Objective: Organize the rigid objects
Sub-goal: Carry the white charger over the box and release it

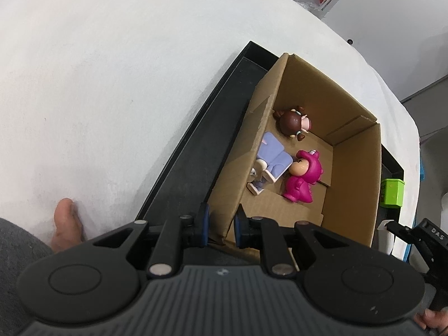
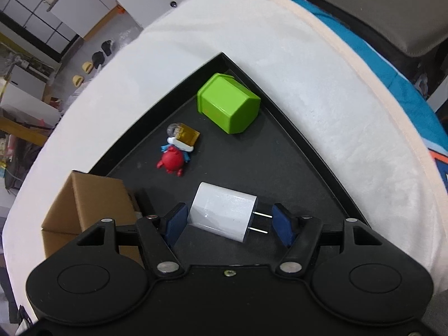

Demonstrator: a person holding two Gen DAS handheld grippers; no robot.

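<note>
Your right claw (image 2: 226,221) gapes wide around the smooth white charger (image 2: 222,214) lying on the matte black tray (image 2: 294,151), gripping nothing. Your left claw (image 1: 221,226) pinches the cardboard box (image 1: 355,173) wall; glossy figurines (image 1: 299,179) lie inside, a green bin (image 2: 228,107) nearby.

A white cloth (image 2: 322,89) covers the table; 2 yellow shoes (image 2: 82,73) sit on the floor.

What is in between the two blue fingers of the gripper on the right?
In the right wrist view, a white plug charger lies on the black tray between the open right gripper fingers, its metal prongs pointing toward one blue pad.
</note>
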